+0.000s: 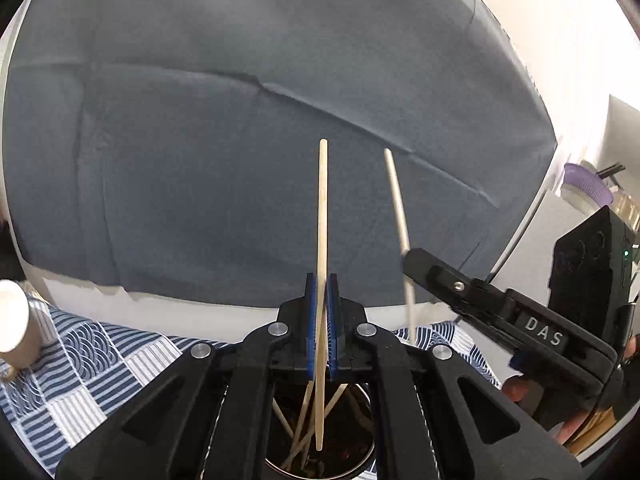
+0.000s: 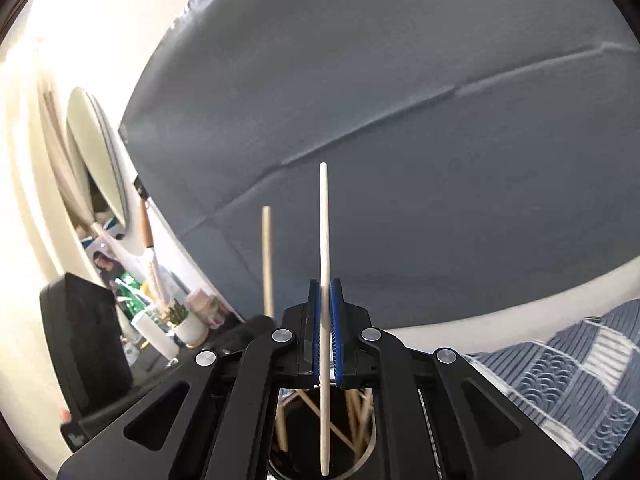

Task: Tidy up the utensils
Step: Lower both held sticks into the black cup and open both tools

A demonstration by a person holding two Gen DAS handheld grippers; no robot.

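Note:
My left gripper (image 1: 322,280) is shut on a light wooden chopstick (image 1: 322,208) that stands upright, its lower end above a round metal holder (image 1: 362,462) with several chopsticks inside. My right gripper (image 2: 327,286) is shut on a paler chopstick (image 2: 325,220), also upright over the same holder (image 2: 360,466). In the left wrist view the right gripper (image 1: 412,258) shows at the right, holding its chopstick (image 1: 396,196). In the right wrist view the left gripper's chopstick (image 2: 266,256) stands just to the left.
A blue-grey cloth backdrop (image 1: 240,120) fills the view ahead. A blue patterned tablecloth (image 1: 100,360) covers the table. A paper cup (image 1: 16,324) sits at the far left. Bottles, a small potted plant (image 2: 182,320) and clutter stand at the left in the right wrist view.

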